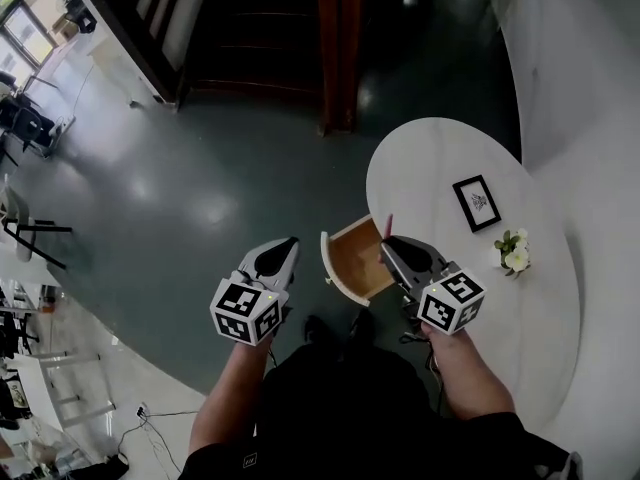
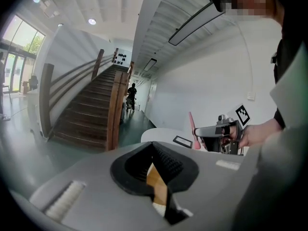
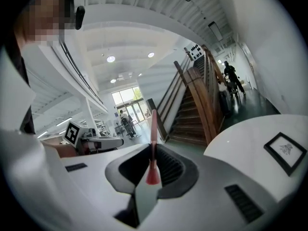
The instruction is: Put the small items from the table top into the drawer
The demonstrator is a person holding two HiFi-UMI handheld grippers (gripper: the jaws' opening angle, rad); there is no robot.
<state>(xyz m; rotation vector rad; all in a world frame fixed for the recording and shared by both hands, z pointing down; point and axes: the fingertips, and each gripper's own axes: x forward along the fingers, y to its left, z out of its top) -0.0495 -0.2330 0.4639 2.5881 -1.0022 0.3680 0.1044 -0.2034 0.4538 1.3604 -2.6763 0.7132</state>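
Observation:
The white round table (image 1: 470,298) has a wooden drawer (image 1: 357,260) pulled open at its left edge; the inside looks bare. My right gripper (image 1: 386,240) hovers at the drawer's right side, shut on a thin pink stick-like item (image 1: 387,226) that stands up from the jaws. The right gripper view shows that pink item (image 3: 152,148) pinched between the pads of the right gripper (image 3: 151,172). My left gripper (image 1: 291,242) hangs over the floor just left of the drawer front. Its jaws meet with nothing between them, as the left gripper view shows for the left gripper (image 2: 155,165).
A black-framed picture (image 1: 477,202) lies on the table past the drawer. A small bunch of white flowers (image 1: 513,251) sits to its right. A wooden staircase (image 1: 260,28) and its post (image 1: 338,48) stand beyond on the dark green floor (image 1: 200,188).

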